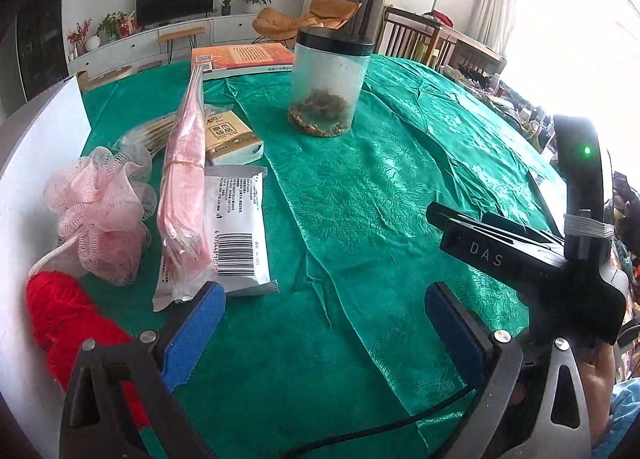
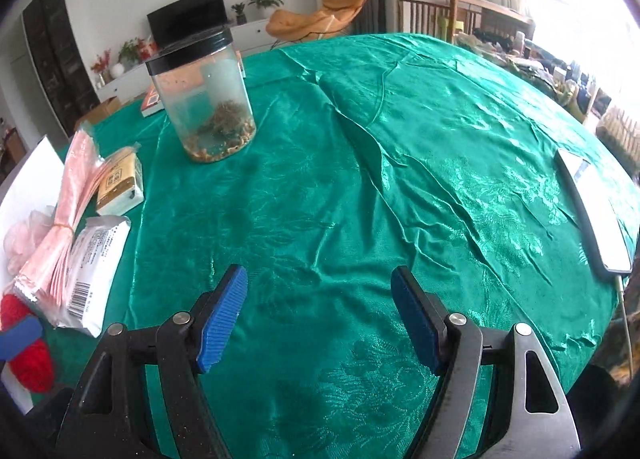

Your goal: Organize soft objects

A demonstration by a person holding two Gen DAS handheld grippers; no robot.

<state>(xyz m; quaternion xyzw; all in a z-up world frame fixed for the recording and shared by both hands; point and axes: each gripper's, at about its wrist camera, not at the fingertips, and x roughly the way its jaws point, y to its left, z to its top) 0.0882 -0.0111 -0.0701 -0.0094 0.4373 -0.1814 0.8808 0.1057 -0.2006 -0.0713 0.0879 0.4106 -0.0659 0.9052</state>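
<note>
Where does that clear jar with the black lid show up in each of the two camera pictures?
Left wrist view: the jar stands upper centre, on the green tablecloth, just right of the orange book.
Right wrist view: the jar stands upper left, partly hiding the same book behind it.
Shared landmark: the television against the far wall, behind the jar in both views.

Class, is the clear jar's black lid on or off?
On: the black lid sits flat, capping the upright clear jar.
</note>
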